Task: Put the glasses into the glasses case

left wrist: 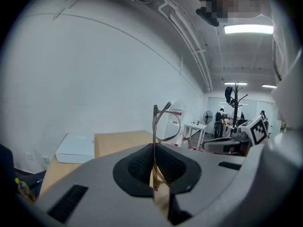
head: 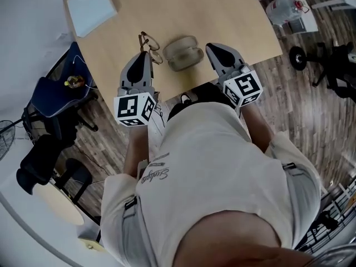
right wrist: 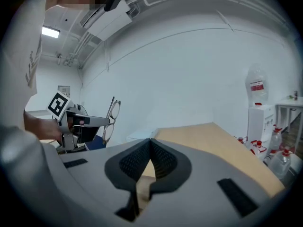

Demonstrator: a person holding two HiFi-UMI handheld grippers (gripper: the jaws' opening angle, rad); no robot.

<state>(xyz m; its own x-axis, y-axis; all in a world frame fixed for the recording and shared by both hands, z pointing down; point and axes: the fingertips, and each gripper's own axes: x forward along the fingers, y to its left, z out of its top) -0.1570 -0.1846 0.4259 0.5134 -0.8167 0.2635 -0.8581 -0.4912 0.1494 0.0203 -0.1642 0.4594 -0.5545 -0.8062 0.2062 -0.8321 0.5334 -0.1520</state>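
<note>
- The left gripper (left wrist: 154, 170) has its jaws pressed onto the thin gold frame of the glasses (left wrist: 163, 123), which stand upright above the pads; in the head view they hang over the table (head: 222, 10), just left of the glasses case (head: 184, 52)
- The right gripper (right wrist: 150, 148) has its jaws pressed together with nothing between them; it hovers just right of the case
- The case looks open, though the head view is too small to be sure
- Judged step: carrying the glasses across to the case; the pinch is on a slim wire, so a firm hold and a slow tilt toward lying flat would suit; the right gripper could steady the case rim so it does not slide; release only once the frame rests in the hollow
- Writing: a script word on the person's shirt (head: 158, 174) is too small to read; each gripper cube bears a black-and-white square marker; the red label on a water bottle (right wrist: 257, 86) is illegible
</note>
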